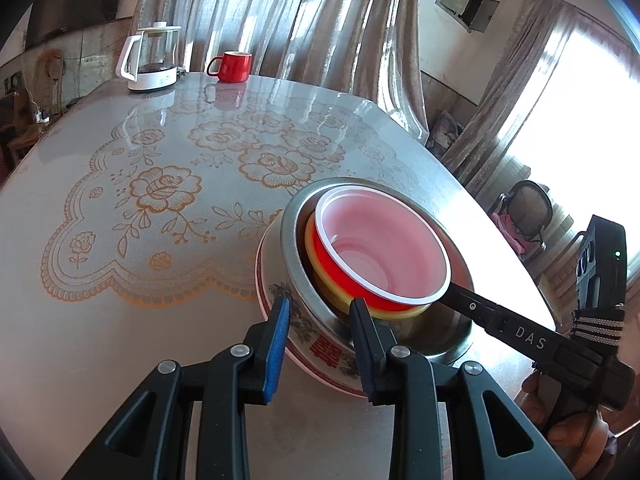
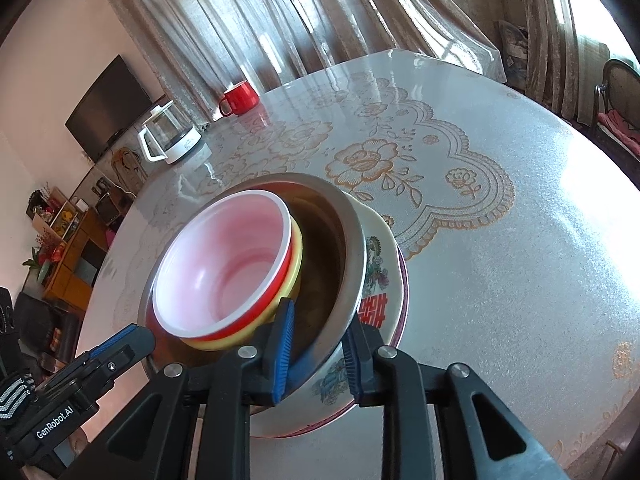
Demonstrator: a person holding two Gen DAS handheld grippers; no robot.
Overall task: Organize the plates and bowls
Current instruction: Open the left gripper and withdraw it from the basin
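Note:
A stack stands on the table: a floral plate (image 1: 324, 354) with a red character, a steel bowl (image 1: 292, 236) on it, and a yellow bowl (image 1: 316, 276) and red bowl (image 1: 384, 248) nested inside. My left gripper (image 1: 322, 320) straddles the steel bowl's near rim, one finger inside and one outside, with a visible gap. My right gripper (image 2: 318, 344) straddles the steel bowl's rim (image 2: 352, 240) on the other side, pads (image 2: 282, 356) close to the wall. The plate (image 2: 380, 264), yellow bowl (image 2: 296, 264) and red bowl (image 2: 224, 264) also show there. The left gripper's finger (image 2: 120, 340) reaches in from the left.
A glass kettle with white base (image 1: 154, 60) and a red mug (image 1: 234, 66) stand at the table's far edge. A lace-patterned cloth (image 1: 160, 200) covers the table. Chairs (image 1: 528, 212) stand beyond the right edge. A TV and shelves (image 2: 108, 108) are on the far wall.

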